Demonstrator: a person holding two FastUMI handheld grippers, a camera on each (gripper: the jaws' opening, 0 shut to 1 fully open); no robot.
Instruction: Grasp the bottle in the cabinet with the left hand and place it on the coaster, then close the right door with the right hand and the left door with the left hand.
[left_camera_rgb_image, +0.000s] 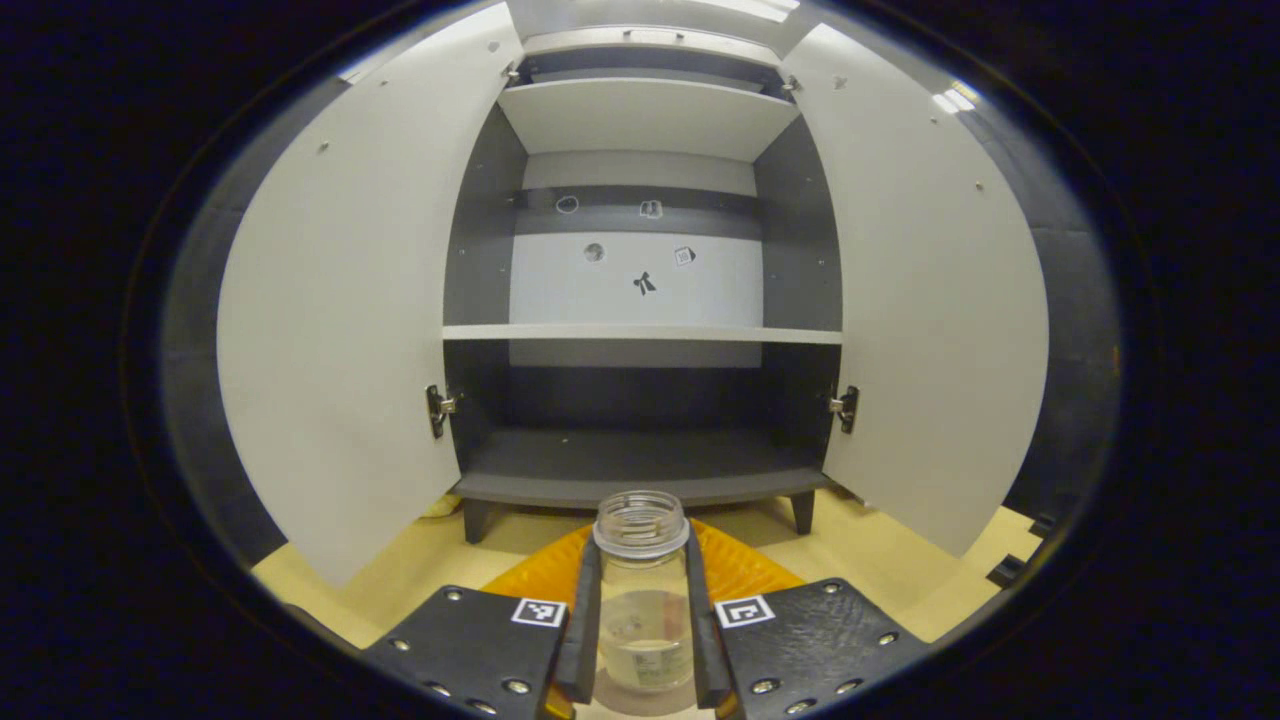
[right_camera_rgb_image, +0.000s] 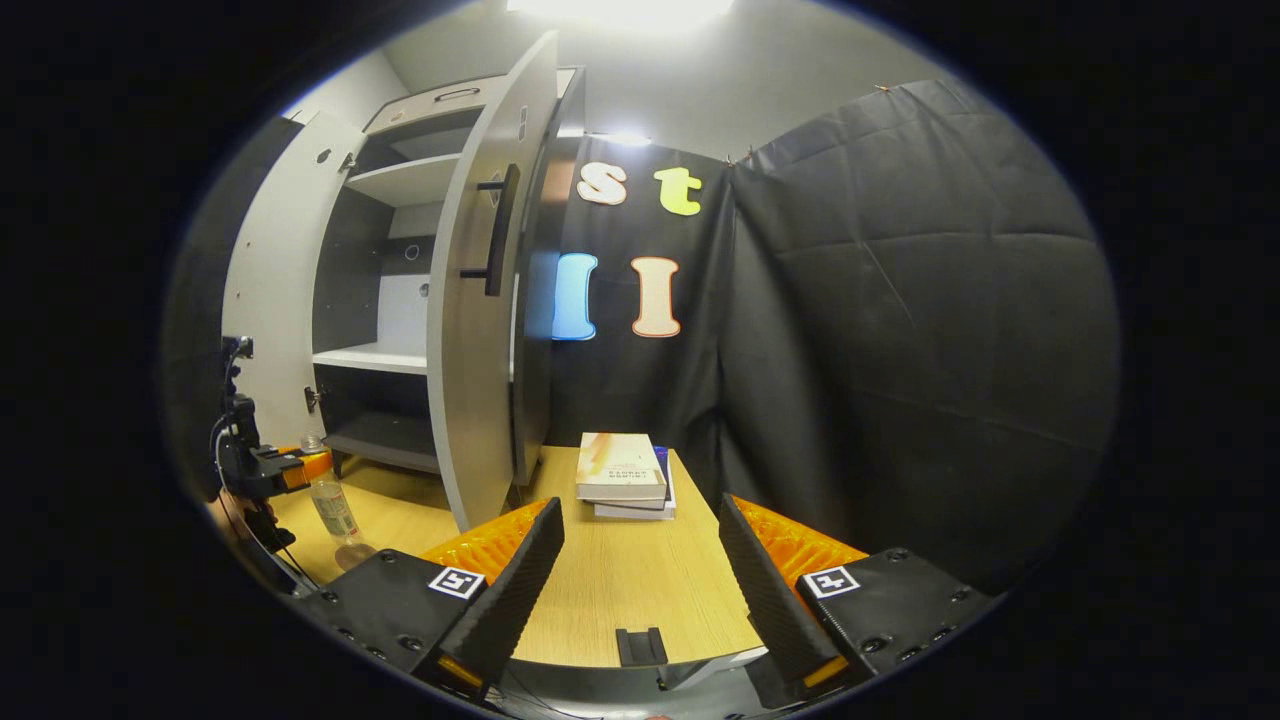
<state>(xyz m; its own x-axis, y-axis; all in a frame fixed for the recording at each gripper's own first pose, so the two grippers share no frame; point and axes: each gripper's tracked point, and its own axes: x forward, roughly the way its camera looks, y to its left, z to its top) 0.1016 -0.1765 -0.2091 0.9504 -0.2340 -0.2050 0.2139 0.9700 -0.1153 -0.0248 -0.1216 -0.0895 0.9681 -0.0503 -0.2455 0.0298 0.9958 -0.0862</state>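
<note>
My left gripper (left_camera_rgb_image: 642, 565) is shut on a clear, uncapped bottle (left_camera_rgb_image: 640, 610), holding it just in front of the open cabinet (left_camera_rgb_image: 640, 470). A brown round coaster (left_camera_rgb_image: 640, 706) shows under the bottle's base. In the right gripper view the bottle (right_camera_rgb_image: 330, 505) leans slightly over the coaster (right_camera_rgb_image: 353, 556), held by the left gripper (right_camera_rgb_image: 268, 470); I cannot tell whether it touches. Both doors stand wide open: the left door (left_camera_rgb_image: 340, 330) and the right door (left_camera_rgb_image: 930, 300). My right gripper (right_camera_rgb_image: 640, 590) is open over the table, to the right of the right door (right_camera_rgb_image: 480, 340).
The cabinet's shelves (left_camera_rgb_image: 640, 333) are bare. The right door carries a dark bar handle (right_camera_rgb_image: 497, 230) on its outer face. A stack of books (right_camera_rgb_image: 622, 472) lies on the wooden table (right_camera_rgb_image: 620, 590) near the black cloth wall. A small black clip (right_camera_rgb_image: 640, 645) sits at the table's near edge.
</note>
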